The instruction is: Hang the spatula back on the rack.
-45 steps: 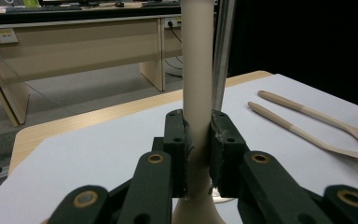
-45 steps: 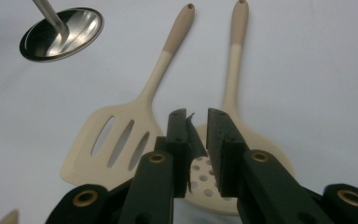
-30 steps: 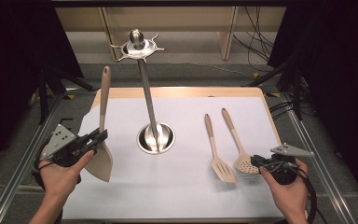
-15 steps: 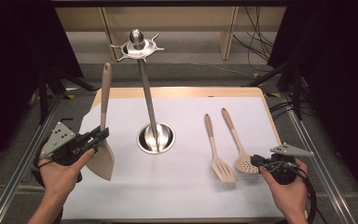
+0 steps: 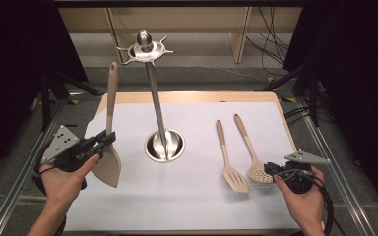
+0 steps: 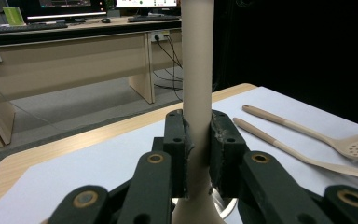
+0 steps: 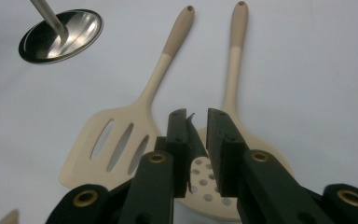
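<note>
My left gripper (image 5: 101, 142) clamps the solid spatula (image 5: 109, 147) on its handle, just above the blade; in the left gripper view both pads press the beige shaft (image 6: 196, 93). The spatula's long axis stands nearly upright, blade down by the white mat (image 5: 192, 206), handle tip up and slightly short of the hook ring (image 5: 143, 48) atop the steel utensil stand (image 5: 163, 145). The stand is right of the held spatula and close, so I judge the coming move a lift up and rightward to a hook, with the left hand far nearer.

The slotted turner (image 5: 230, 164) and perforated skimmer (image 5: 252, 156) lie flat right of the stand, handles pointing away from me.

My right gripper (image 5: 271, 169) hovers at the skimmer's head (image 7: 205, 186), jaws narrowly apart and holding nothing.
</note>
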Demonstrator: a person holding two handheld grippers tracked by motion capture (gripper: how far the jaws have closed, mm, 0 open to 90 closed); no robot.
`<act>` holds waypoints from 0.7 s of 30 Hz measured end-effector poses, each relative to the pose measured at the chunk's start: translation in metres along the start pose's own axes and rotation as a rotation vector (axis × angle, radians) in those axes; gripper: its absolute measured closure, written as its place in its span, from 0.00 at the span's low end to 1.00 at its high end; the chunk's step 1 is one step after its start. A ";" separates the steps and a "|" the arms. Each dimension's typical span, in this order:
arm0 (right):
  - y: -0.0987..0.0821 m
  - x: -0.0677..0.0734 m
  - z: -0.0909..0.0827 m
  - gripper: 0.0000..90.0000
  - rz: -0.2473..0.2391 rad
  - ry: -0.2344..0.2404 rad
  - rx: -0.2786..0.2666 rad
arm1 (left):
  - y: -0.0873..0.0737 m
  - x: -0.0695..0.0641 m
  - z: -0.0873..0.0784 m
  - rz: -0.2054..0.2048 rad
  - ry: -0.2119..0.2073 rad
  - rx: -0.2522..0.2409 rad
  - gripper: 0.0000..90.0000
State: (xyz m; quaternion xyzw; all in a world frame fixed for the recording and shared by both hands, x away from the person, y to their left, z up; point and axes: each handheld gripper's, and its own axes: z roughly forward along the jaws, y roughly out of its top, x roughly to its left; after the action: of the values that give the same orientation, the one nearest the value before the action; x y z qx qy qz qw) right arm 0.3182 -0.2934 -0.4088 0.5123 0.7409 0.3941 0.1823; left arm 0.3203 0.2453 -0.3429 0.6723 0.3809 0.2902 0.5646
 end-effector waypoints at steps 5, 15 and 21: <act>0.000 0.000 0.000 0.89 -0.007 -0.004 -0.002 | 0.006 -0.002 0.000 0.010 -0.010 -0.012 0.87; 0.000 0.004 -0.001 0.89 0.031 -0.018 0.015 | 0.007 -0.003 0.005 0.017 -0.022 0.001 0.87; 0.000 0.002 -0.001 0.89 0.013 -0.016 0.001 | 0.007 0.000 0.008 0.034 -0.020 0.017 0.87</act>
State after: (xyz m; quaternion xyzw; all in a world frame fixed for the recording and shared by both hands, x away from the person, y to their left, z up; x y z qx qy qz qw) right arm 0.3170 -0.2917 -0.4078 0.5205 0.7362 0.3909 0.1855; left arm 0.3279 0.2402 -0.3373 0.6863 0.3659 0.2898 0.5577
